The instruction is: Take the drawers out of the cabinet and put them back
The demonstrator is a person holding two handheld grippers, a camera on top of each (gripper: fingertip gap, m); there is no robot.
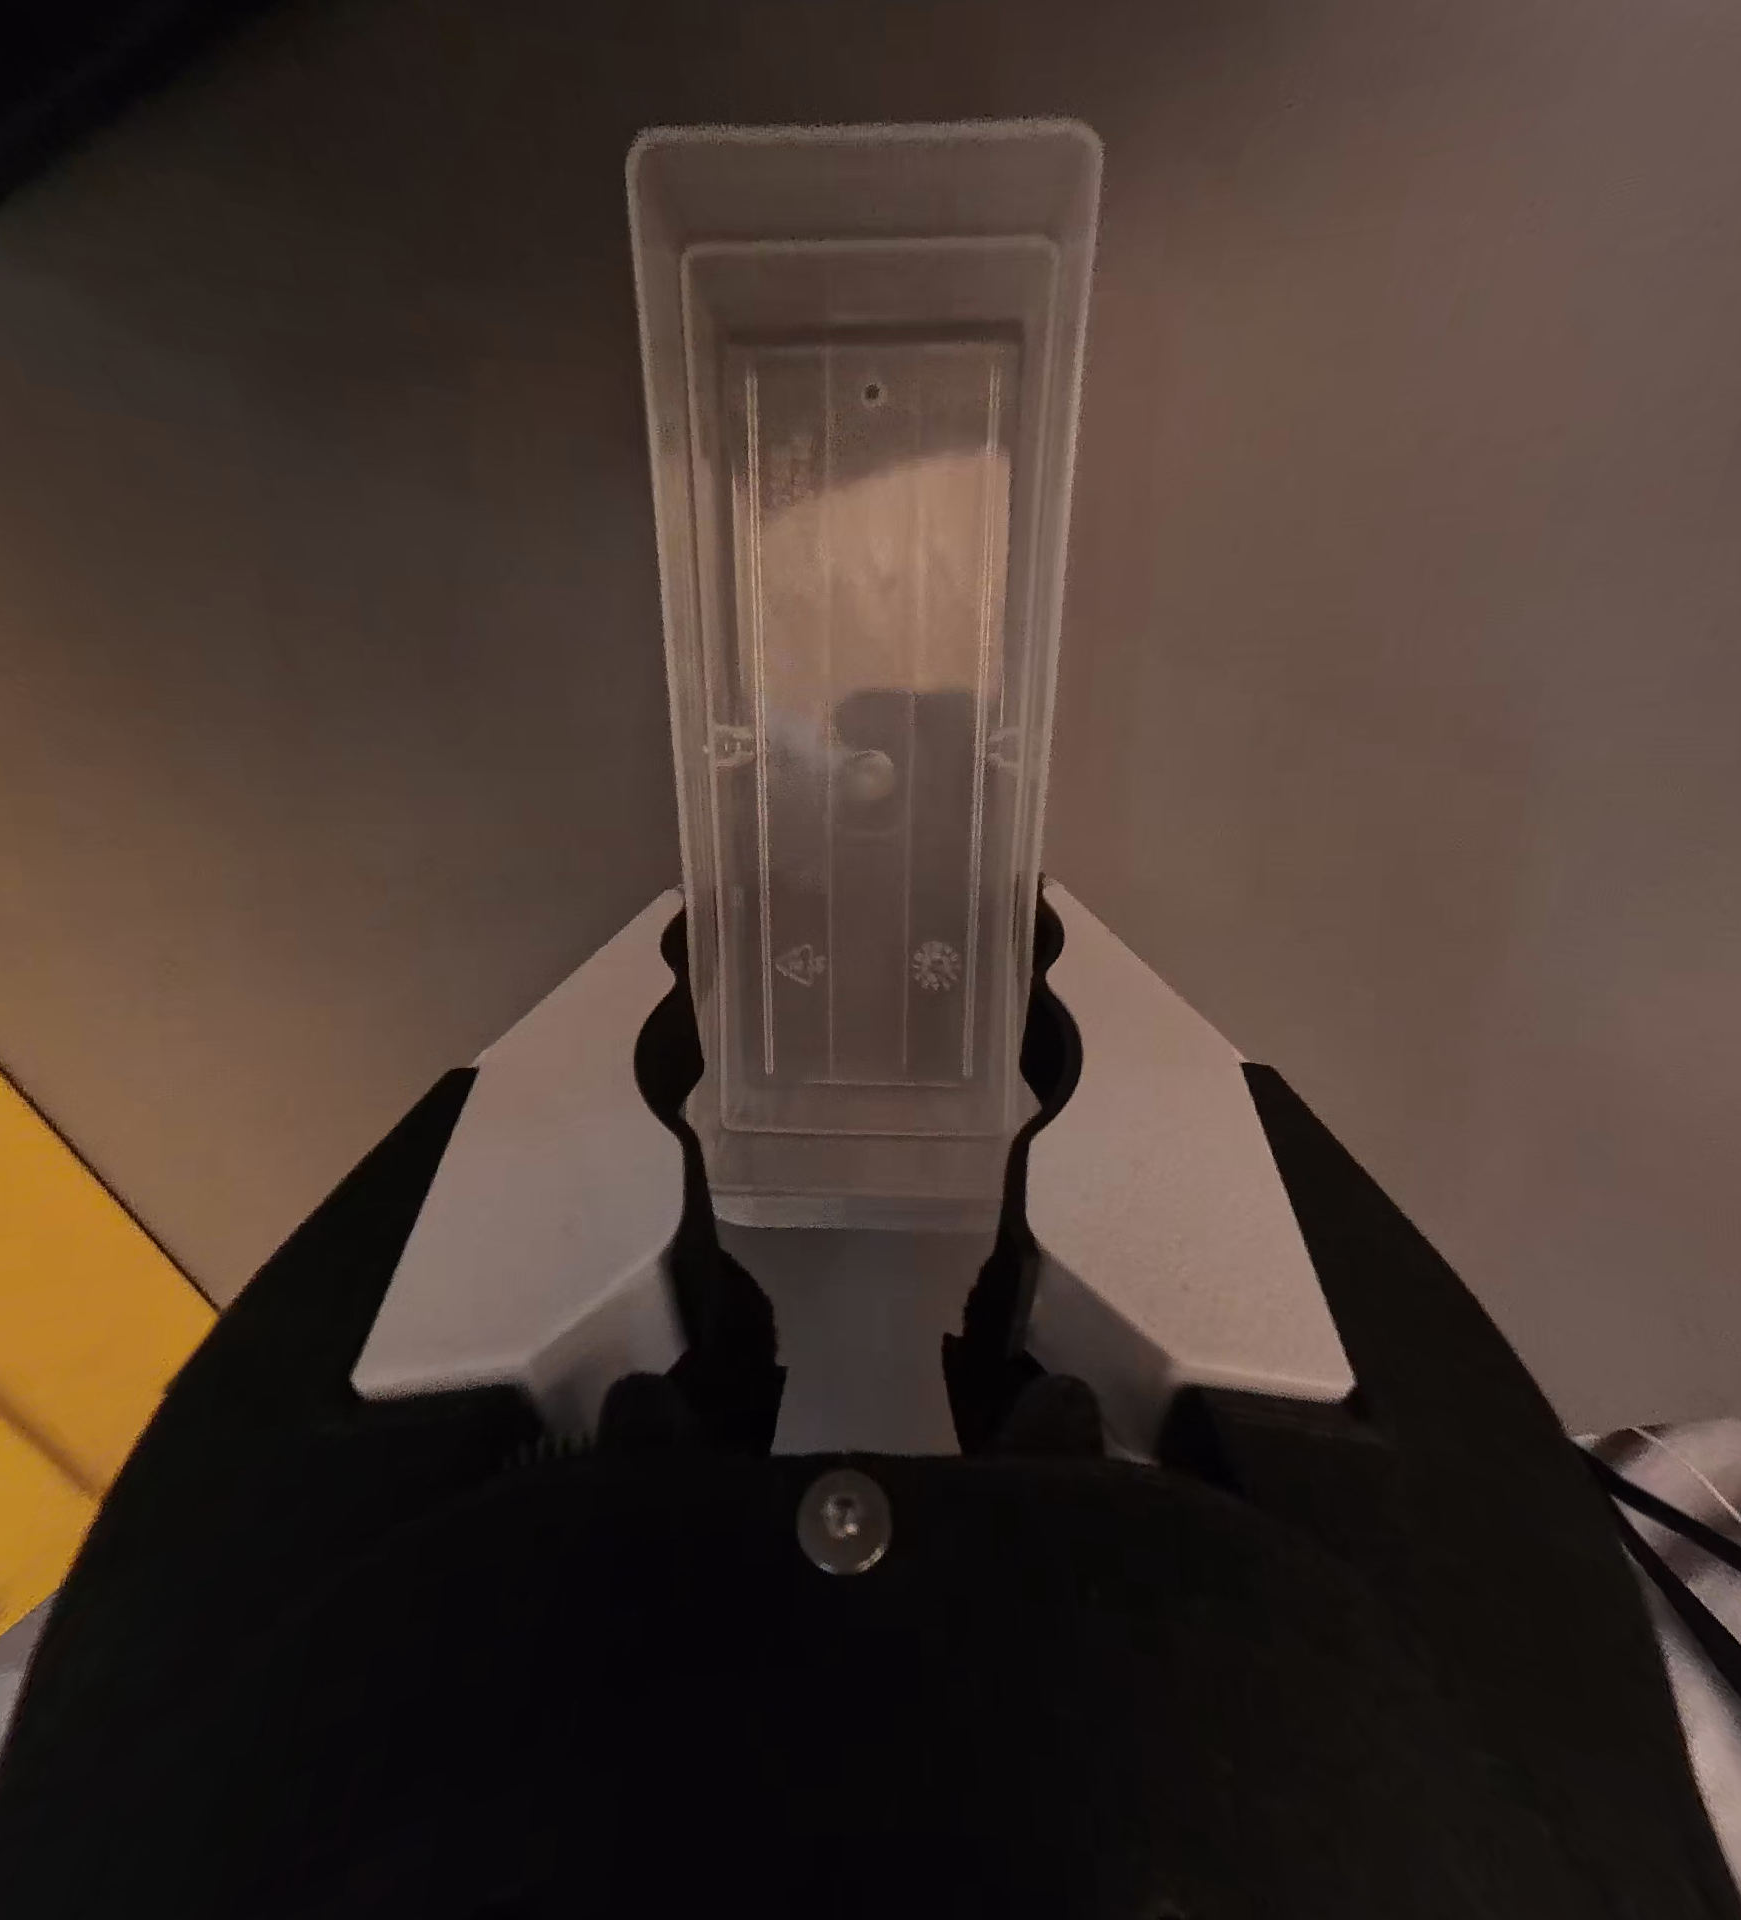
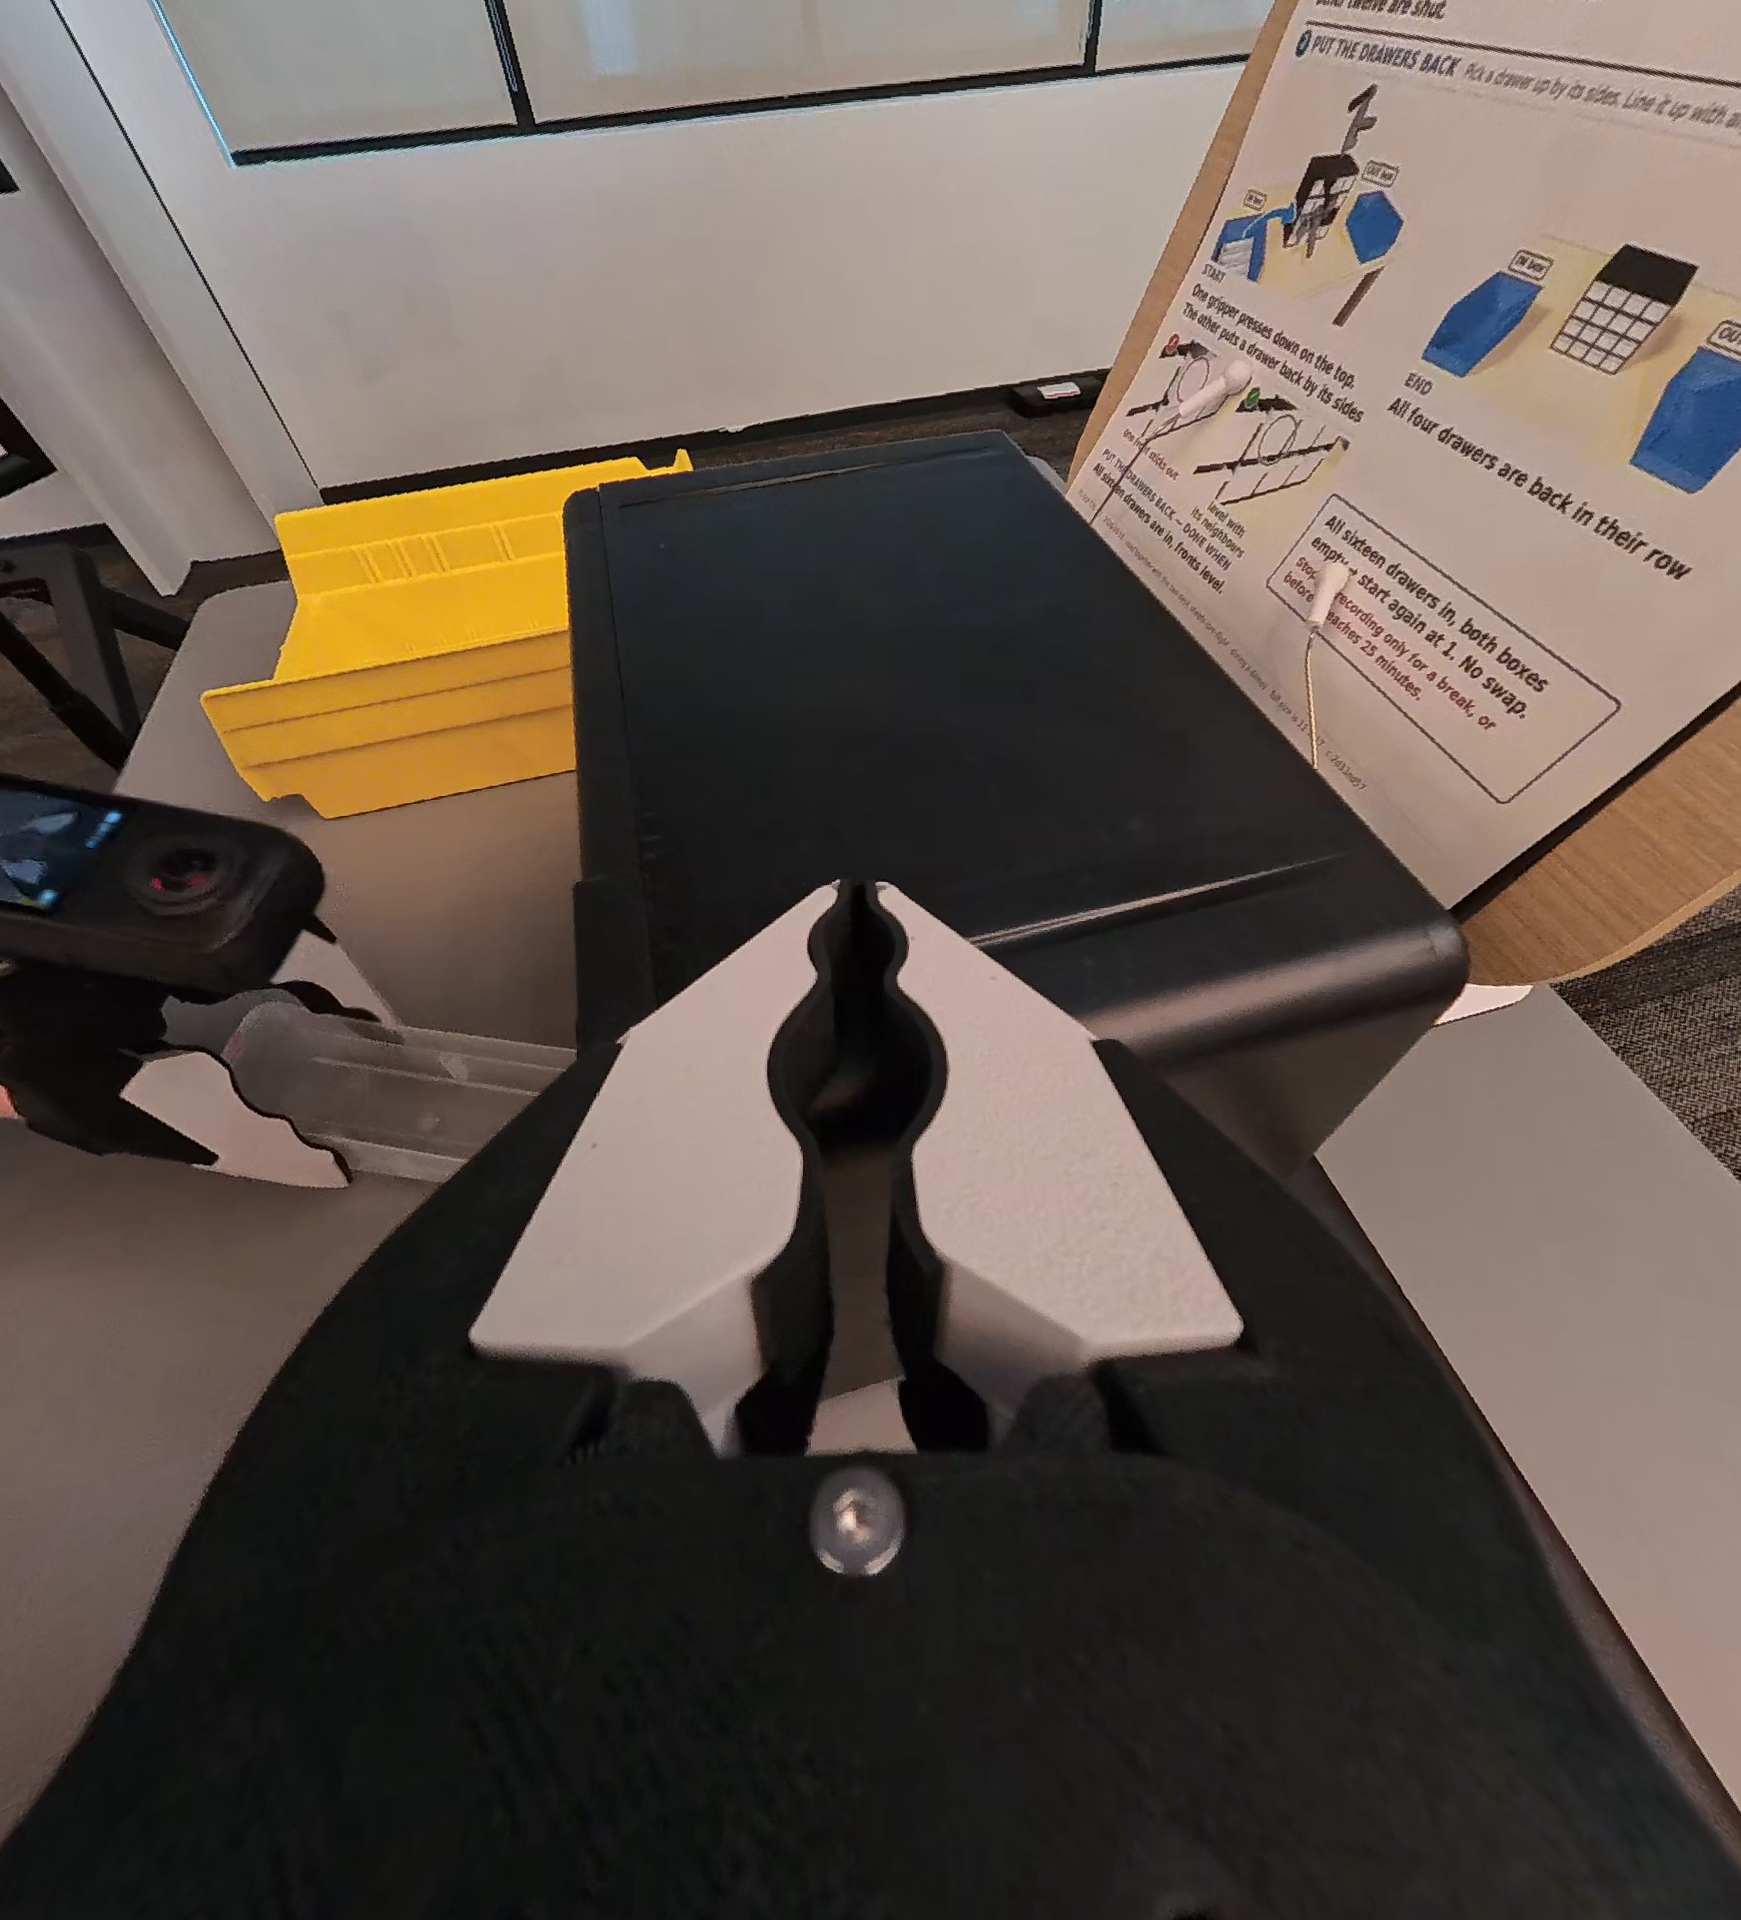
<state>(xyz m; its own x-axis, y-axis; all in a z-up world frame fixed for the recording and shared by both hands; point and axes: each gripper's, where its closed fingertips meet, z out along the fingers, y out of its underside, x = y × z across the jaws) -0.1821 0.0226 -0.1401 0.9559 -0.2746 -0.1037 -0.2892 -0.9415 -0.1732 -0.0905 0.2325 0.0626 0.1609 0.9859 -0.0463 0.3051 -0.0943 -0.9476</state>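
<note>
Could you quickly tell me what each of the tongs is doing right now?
Left tongs: closed on the sides of a clear plastic drawer.
Right tongs: closed, holding nothing, over the black cabinet.

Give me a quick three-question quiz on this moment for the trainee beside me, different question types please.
1. True or false: the left gripper holds the clear drawer by its two long sides.
2. Multiple choice: the right gripper is over A) the yellow bin, B) the black cabinet, C) the instruction board.
3. Fill in: the right gripper's jaws are ____ and hold nothing.

Key: 1 true; 2 B; 3 shut.
</note>
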